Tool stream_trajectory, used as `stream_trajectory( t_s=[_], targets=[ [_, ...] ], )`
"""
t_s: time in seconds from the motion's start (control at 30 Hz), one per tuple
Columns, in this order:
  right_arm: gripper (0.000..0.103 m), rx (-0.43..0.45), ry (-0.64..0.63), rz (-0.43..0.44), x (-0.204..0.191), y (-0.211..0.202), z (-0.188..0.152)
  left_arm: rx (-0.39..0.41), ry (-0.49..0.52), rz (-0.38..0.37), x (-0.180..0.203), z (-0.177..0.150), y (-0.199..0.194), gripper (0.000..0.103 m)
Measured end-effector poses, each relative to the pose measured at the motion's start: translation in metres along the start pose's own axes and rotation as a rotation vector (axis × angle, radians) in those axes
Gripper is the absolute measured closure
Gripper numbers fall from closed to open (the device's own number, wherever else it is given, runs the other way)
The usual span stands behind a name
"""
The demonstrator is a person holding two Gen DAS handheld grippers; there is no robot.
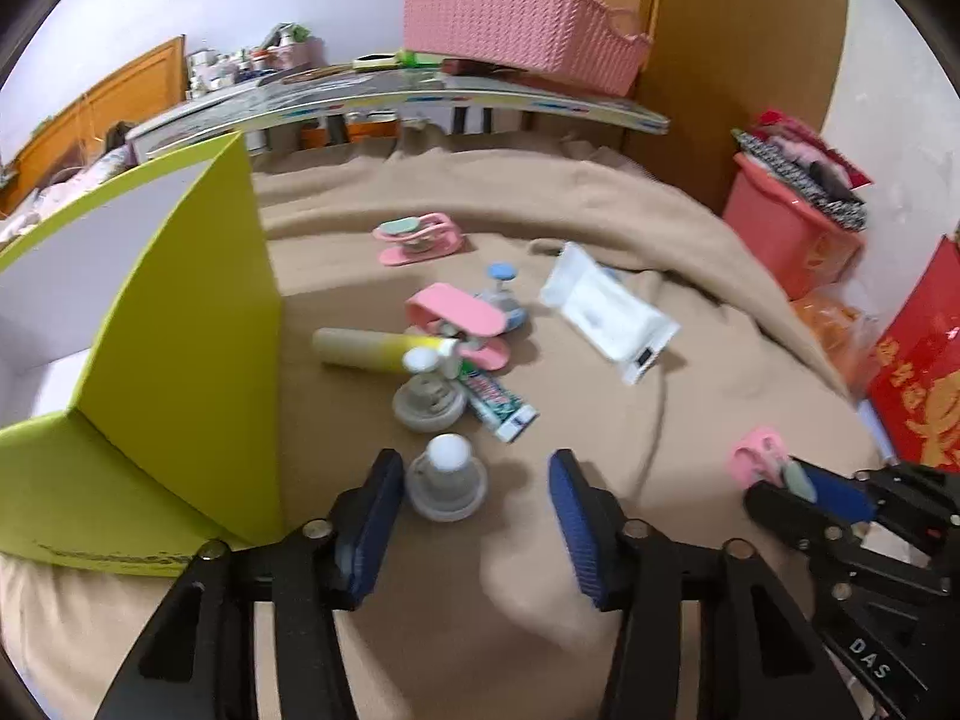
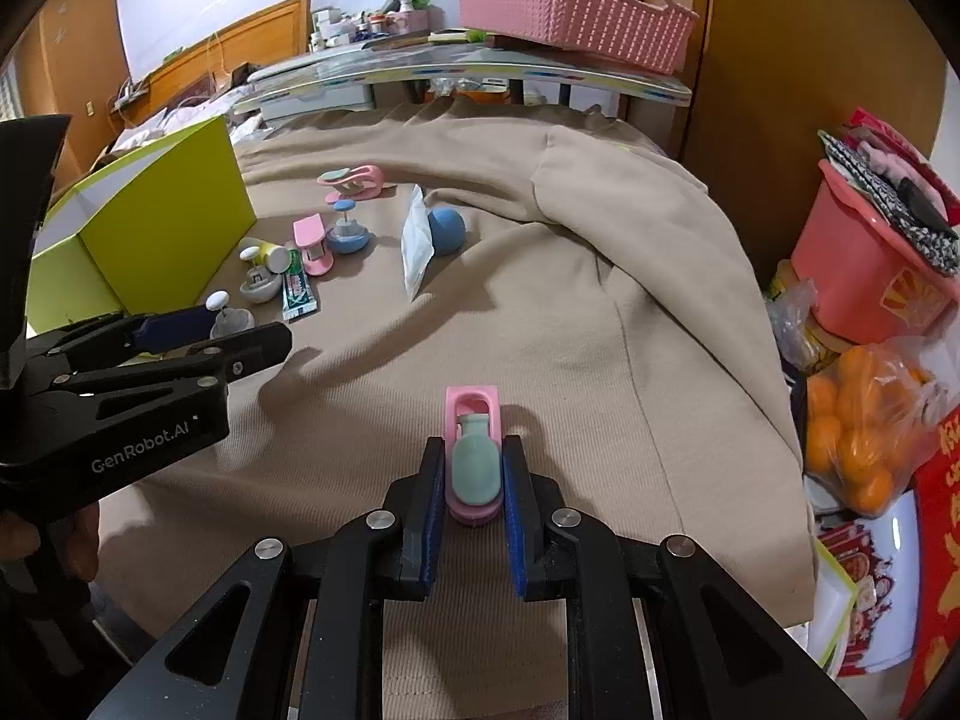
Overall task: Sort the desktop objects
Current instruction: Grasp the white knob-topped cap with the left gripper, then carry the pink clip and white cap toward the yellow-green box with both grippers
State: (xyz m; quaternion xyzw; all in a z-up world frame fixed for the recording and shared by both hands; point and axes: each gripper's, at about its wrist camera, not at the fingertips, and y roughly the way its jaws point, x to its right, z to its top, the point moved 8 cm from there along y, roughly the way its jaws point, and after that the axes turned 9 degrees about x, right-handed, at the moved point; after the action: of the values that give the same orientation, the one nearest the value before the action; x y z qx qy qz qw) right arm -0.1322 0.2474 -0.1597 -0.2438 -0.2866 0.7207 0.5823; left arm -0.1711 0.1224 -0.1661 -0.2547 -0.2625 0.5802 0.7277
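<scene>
My right gripper (image 2: 474,447) is shut on a pink clip (image 2: 473,414) with a teal pad, held just above the tan cloth (image 2: 540,330). My left gripper (image 1: 474,462) is open, and a grey knob-topped holder (image 1: 447,480) stands between its fingers, nearer the left one. Beyond it lie a second grey holder (image 1: 429,399), a toothpaste tube (image 1: 498,402), a yellow tube (image 1: 366,349), two pink clips (image 1: 456,321) (image 1: 420,237), a blue holder (image 1: 504,294) and a white packet (image 1: 606,312). A blue ball (image 2: 447,228) sits behind the packet (image 2: 417,240).
An open yellow-green box (image 1: 180,312) stands at the left, close to my left gripper. At the back, a pink basket (image 2: 570,6) rests on a shelf. On the right are a red bucket (image 2: 870,276), a bag of oranges (image 2: 858,426) and a red carton (image 1: 924,372).
</scene>
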Motion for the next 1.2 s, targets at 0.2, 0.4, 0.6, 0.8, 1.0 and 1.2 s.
stream_trajectory(
  t_s=[0.2,0.4,0.6,0.8,1.0,1.2],
  targets=[
    [0.085,0.0,0.003,-0.006,-0.001,-0.002,-0.001,0.005,-0.003,-0.126,0.017,0.001,-0.002,0.072],
    [0.085,0.002,0.013,-0.003,0.002,-0.003,-0.002,-0.007,0.019,-0.233,0.036,-0.005,-0.008,0.072],
    [0.085,0.002,0.032,-0.017,0.012,-0.005,-0.003,-0.023,0.083,-0.257,0.048,-0.008,-0.011,0.072],
    [0.085,0.002,0.055,-0.024,0.025,-0.006,-0.004,-0.036,0.141,-0.229,0.055,-0.009,-0.01,0.069],
    [0.066,0.039,0.024,-0.007,0.023,-0.005,-0.002,-0.034,0.178,-0.174,0.05,-0.009,-0.007,0.066],
    [0.058,0.058,0.051,0.015,0.026,0.0,0.003,-0.024,0.226,-0.149,0.05,-0.01,-0.007,0.065]
  ],
)
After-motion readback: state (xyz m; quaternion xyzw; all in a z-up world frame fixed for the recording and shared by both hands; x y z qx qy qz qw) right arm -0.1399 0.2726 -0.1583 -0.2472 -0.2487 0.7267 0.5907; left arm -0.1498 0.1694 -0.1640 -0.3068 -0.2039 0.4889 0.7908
